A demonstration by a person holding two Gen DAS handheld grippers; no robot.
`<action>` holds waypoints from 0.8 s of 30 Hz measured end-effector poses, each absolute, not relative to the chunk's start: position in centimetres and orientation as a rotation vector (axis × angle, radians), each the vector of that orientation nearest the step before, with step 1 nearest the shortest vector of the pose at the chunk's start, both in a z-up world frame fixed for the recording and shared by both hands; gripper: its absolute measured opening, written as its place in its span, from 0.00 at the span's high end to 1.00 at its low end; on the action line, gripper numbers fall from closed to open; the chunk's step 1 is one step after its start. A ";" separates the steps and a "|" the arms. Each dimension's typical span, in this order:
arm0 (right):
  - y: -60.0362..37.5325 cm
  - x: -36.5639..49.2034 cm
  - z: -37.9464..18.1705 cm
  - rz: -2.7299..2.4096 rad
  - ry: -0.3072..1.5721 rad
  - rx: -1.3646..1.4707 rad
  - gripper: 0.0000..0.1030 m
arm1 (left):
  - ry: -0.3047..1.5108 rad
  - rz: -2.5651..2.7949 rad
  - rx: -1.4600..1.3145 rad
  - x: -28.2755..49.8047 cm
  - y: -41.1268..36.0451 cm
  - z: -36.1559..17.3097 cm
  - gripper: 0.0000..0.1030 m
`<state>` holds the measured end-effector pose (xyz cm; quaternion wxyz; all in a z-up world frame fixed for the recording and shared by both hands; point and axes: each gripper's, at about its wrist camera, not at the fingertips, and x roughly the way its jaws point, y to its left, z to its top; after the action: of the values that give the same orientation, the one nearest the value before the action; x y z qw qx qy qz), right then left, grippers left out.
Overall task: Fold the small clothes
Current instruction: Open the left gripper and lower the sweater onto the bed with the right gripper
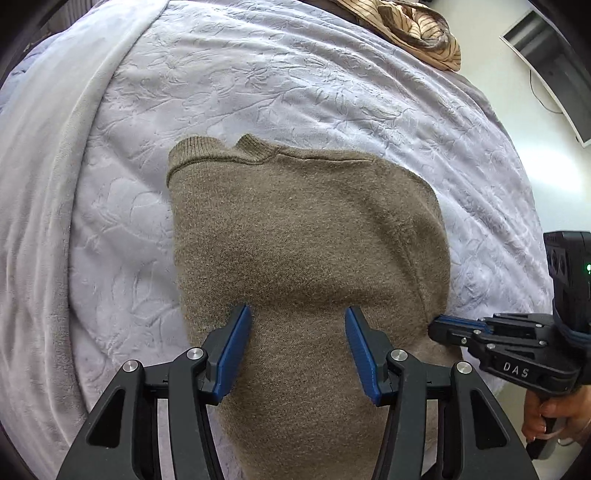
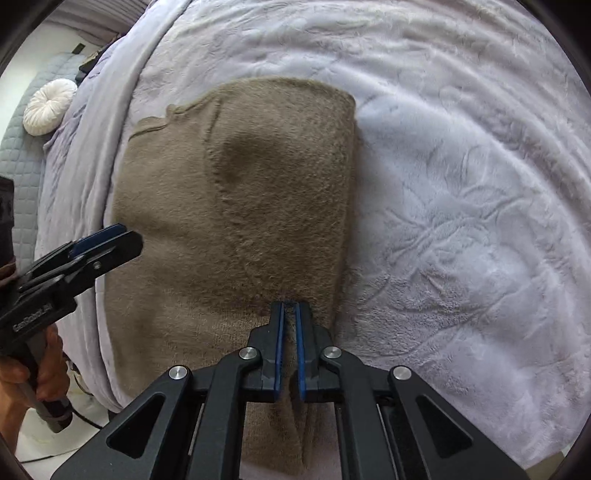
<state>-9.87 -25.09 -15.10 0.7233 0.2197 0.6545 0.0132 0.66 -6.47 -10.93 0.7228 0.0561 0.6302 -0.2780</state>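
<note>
- Blue pads of the left hand-held gripper (image 1: 298, 314) are seen closest to the lens, spread apart over the near part of a brown knitted sweater (image 1: 303, 236); nothing is pinched between them.
- From the right wrist view, the right hand-held gripper (image 2: 290, 306) is seen with its pads drawn nearly together on a small fold of the brown knit at the sweater's near right side, so it is gripping the sweater.
- The sweater is laid flat in a folded state on a bed, its ribbed collar (image 1: 255, 147) at the far edge and a curved seam (image 2: 225, 192) running down its upper layer.
- A pale lilac blanket (image 1: 332, 85) embossed with a leaf pattern is spread beneath the sweater and shows around it on the left, right and far sides.
- A striped tan cloth (image 1: 417, 29) is bunched at the far edge of the bed, well apart from the sweater.
- A round white cushion (image 2: 50, 107) is seen on a grey quilted surface (image 2: 22, 162) beyond the blanket's left edge.
- A person's hand (image 2: 33, 369) is wrapped around the left tool's handle.
</note>
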 end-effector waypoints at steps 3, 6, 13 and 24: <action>-25.2 -9.9 -14.8 0.037 1.446 0.477 0.96 | 1.391 -0.608 0.150 0.1 -6.5 -10.2 0.47; -25.2 -10.6 -13.7 0.037 1.455 0.434 0.95 | 1.388 -0.593 0.166 -0.9 -5.7 -9.3 0.47; -25.5 -13.4 -9.9 0.103 1.402 0.510 0.91 | 1.448 -0.528 0.177 -4.6 -2.2 -9.2 0.47; -22.1 -16.8 -14.3 0.099 1.555 0.411 0.93 | 1.526 -0.470 0.204 -8.6 0.5 -12.0 0.41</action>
<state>-16.77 -22.10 -14.31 0.6927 0.1841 0.6959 0.0445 -8.61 0.48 -11.97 0.6932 0.0914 0.6833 -0.2104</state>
